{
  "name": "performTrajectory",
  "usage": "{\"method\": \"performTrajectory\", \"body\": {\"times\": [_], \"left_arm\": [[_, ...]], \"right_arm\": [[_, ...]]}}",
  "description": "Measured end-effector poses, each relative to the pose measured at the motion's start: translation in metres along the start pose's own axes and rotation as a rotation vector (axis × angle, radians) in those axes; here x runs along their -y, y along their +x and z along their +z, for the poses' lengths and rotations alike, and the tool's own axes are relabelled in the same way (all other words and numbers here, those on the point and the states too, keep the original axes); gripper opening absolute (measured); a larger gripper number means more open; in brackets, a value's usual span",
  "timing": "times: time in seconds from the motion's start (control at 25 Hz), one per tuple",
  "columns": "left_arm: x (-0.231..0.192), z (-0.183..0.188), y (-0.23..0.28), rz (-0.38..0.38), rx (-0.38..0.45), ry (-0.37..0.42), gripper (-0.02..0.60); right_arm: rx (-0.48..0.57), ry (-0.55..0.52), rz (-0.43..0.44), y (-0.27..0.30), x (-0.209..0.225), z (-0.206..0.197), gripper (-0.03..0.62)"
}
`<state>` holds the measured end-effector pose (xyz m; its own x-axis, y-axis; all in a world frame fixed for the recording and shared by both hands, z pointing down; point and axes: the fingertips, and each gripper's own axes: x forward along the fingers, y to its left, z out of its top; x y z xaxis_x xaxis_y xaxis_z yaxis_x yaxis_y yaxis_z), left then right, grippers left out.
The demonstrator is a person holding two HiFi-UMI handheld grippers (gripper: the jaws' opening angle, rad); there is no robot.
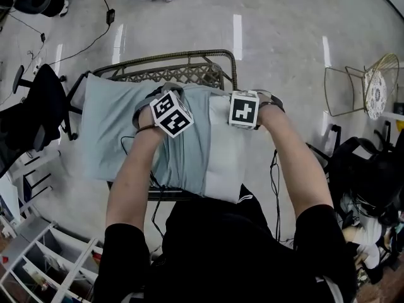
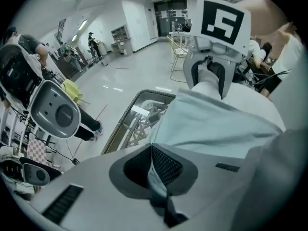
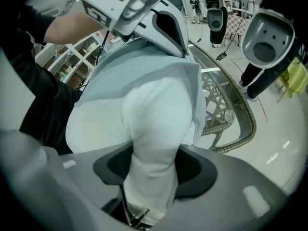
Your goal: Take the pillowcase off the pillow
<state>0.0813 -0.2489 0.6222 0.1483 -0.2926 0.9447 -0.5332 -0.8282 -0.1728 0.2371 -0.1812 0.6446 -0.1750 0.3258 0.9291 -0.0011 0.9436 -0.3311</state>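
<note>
Head view: both grippers side by side above a wicker seat (image 1: 189,57). Left gripper (image 1: 169,112) down on the pale blue pillowcase (image 1: 113,125), right gripper (image 1: 245,109) down on the bared white pillow (image 1: 224,163), just beside the case's open edge.

Left gripper view: pinched all but shut on a thin fold of pillowcase (image 2: 156,172), drawn up between the pads. More of the cloth spread just ahead, the right gripper (image 2: 209,76) beyond it, the wicker seat (image 2: 132,124) off to the left. So slight a pinch, probably quick to slip free under a hard tug, or to stall with the cloth snagged on the pillow's bulk.

Right gripper view: closed partway round a thick bulge of pillow (image 3: 151,143), squeezed between the pads. Pillowcase (image 3: 110,81) bunched just ahead, left gripper (image 3: 163,28) beyond. Soft filling by the look, apt to squash and creep out of the hold once pulled. Danger too of dragging the whole bundle off the seat if hauled one way instead of apart, and of nipping case cloth along with the pillow, thereby locking the two together.
</note>
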Motion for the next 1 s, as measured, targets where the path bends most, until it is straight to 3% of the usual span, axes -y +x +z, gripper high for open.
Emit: {"method": "performTrajectory", "body": {"times": [0.08,0.2,0.52,0.6,0.68,0.72,0.8,0.84,1.0], "left_arm": [[-0.006,-0.01,-0.004,0.01,-0.007,0.012,0.008],[-0.012,-0.022,-0.017,0.003,0.006,-0.002,0.008],[-0.016,-0.042,-0.047,0.003,0.05,-0.052,0.008],[-0.013,-0.041,-0.052,-0.006,0.072,-0.073,0.008],[-0.011,-0.035,-0.059,-0.028,0.116,-0.129,0.01],[-0.013,-0.032,-0.064,-0.038,0.145,-0.173,0.034],[-0.027,-0.03,-0.074,-0.034,0.195,-0.254,0.151],[-0.036,-0.033,-0.078,-0.02,0.206,-0.278,0.158],[-0.057,-0.056,-0.064,-0.02,0.134,-0.276,0.158]], "right_arm": [[0.046,-0.007,0.007,-0.009,-0.006,0.002,0.205],[0.123,0.011,0.011,-0.028,-0.006,-0.001,0.15],[0.175,0.027,0.044,-0.054,-0.017,-0.011,0.14],[0.182,0.041,0.037,-0.056,-0.021,-0.013,0.158],[0.178,0.045,-0.004,-0.058,-0.021,-0.012,0.224],[0.171,0.044,-0.035,-0.06,-0.019,-0.011,0.258],[0.15,0.038,-0.092,-0.061,-0.015,-0.007,0.304],[0.143,0.03,-0.112,-0.062,-0.012,-0.003,0.307],[0.201,0.013,-0.149,-0.077,-0.004,0.029,0.308]]}}
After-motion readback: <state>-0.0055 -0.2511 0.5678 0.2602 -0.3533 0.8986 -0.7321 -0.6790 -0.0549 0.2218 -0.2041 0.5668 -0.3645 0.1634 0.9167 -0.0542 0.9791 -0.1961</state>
